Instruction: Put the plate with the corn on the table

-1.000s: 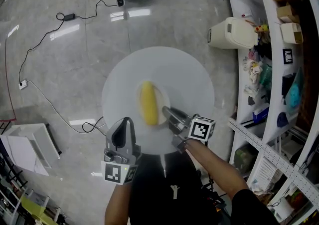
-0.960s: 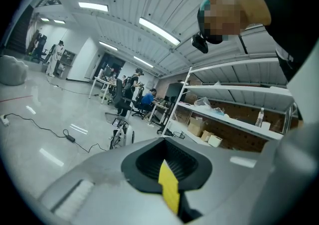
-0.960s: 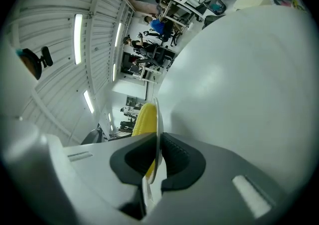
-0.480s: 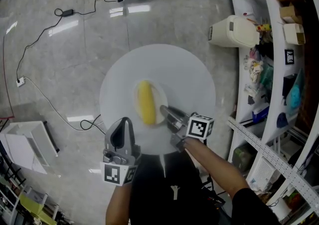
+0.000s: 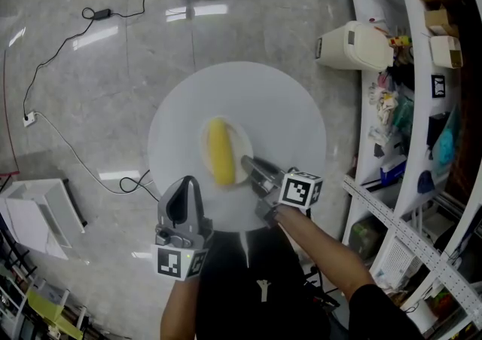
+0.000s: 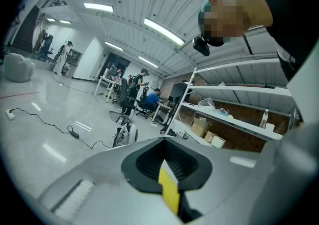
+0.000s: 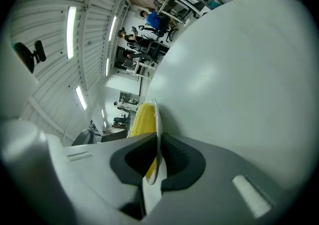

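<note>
The glossy grey floor (image 5: 90,97) is giving wide open room on the left and far sides, though a black cable (image 5: 71,154) is trailing across it. The white shelving (image 5: 410,112) and a white lidded bin (image 5: 352,48) are crowding the right side, so that side is offering the least clearance. The round white worktop (image 5: 290,105) is sitting directly ahead of the person, most of its surface bare out to the rim. The small white round plate (image 5: 242,142) is lying over the middle of the worktop. Whether it is resting there or hovering just above cannot be told. The yellow corn cob (image 5: 220,151) is lying lengthwise on it, probably because a level plate is stopping it rolling. The right gripper (image 5: 249,166) is clamping its jaws on the plate's near rim, reaching in from the edge nearest the person. The left gripper (image 5: 188,183) is waiting at the near edge, clear of the plate, its jaws closed together and carrying nothing.
</note>
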Motion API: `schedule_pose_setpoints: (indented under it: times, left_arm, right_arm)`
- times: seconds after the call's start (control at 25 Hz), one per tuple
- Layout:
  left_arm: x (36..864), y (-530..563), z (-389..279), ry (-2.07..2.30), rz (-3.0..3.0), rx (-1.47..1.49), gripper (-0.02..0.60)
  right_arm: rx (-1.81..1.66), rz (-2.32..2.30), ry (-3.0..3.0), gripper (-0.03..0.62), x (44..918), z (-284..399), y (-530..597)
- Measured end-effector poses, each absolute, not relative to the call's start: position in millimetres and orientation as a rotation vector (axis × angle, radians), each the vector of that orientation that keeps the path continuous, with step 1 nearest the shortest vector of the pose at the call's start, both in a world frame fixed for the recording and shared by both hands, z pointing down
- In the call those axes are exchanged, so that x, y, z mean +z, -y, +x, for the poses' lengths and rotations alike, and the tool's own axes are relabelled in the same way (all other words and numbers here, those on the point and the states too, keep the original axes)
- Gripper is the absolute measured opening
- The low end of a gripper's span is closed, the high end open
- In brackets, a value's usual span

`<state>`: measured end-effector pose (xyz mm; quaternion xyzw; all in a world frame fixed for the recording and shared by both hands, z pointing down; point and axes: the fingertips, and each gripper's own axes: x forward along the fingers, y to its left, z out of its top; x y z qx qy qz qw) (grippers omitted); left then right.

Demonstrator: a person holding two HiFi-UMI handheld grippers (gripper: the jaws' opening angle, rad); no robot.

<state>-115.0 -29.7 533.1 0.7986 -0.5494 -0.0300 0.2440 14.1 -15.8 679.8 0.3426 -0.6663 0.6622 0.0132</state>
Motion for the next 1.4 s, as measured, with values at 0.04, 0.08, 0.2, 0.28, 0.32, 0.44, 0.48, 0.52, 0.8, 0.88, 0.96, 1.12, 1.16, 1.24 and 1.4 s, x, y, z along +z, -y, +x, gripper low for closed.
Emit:
schedule_pose_setpoints:
  times: [0.04, 0.08, 0.2, 0.28, 0.32, 0.44, 0.48, 0.52, 0.8, 0.88, 0.96, 1.12, 1.16, 1.24, 1.4]
  left_arm:
    - [534, 29, -115, 1.499, 2.181, -0.078, 0.003]
    - [534, 29, -115, 1.499, 2.180, -0.075, 0.003]
    - [534, 30, -114, 1.507, 2.161, -0.082, 0.003]
    - [532, 30, -114, 1.510, 2.153, -0.087, 0.003]
    - [532, 30, -114, 1.509, 2.152, -0.086, 0.003]
    - [533, 27, -114, 1.508, 2.160, -0.088, 0.003]
    - [534, 25, -115, 1.507, 2.165, -0.093, 0.003]
    - [534, 24, -115, 1.506, 2.168, -0.098, 0.003]
    - [536, 19, -117, 1.499, 2.168, -0.097, 0.003]
    - [537, 18, -117, 1.496, 2.169, -0.090, 0.003]
    - [537, 17, -119, 1.495, 2.171, -0.089, 0.003]
    - [535, 17, -121, 1.499, 2.171, -0.098, 0.003]
    - [535, 16, -121, 1.498, 2.169, -0.099, 0.003]
    - [535, 17, -121, 1.496, 2.162, -0.097, 0.003]
    - [535, 17, -121, 1.497, 2.150, -0.099, 0.003]
  right_arm:
    - [2.051, 1.080, 2.070, 0.034, 681, 15, 16]
    - [2.041, 1.092, 2.065, 0.034, 682, 16, 16]
    - [2.017, 1.124, 2.057, 0.032, 683, 17, 17]
    - [1.996, 1.141, 2.049, 0.031, 684, 17, 16]
    - [1.983, 1.147, 2.044, 0.031, 685, 17, 16]
    - [1.933, 1.156, 2.026, 0.025, 687, 16, 14]
    - [1.911, 1.157, 2.024, 0.026, 687, 16, 13]
    - [1.889, 1.158, 2.025, 0.026, 687, 16, 12]
    - [1.773, 1.178, 2.009, 0.046, 688, 16, 10]
    - [1.735, 1.183, 2.011, 0.048, 688, 16, 10]
    - [1.699, 1.188, 2.012, 0.054, 688, 16, 10]
    - [1.626, 1.181, 2.021, 0.071, 685, 14, 10]
    - [1.597, 1.177, 2.025, 0.080, 685, 13, 10]
    - [1.553, 1.170, 2.029, 0.094, 684, 13, 9]
    - [1.507, 1.162, 2.033, 0.108, 684, 15, 10]
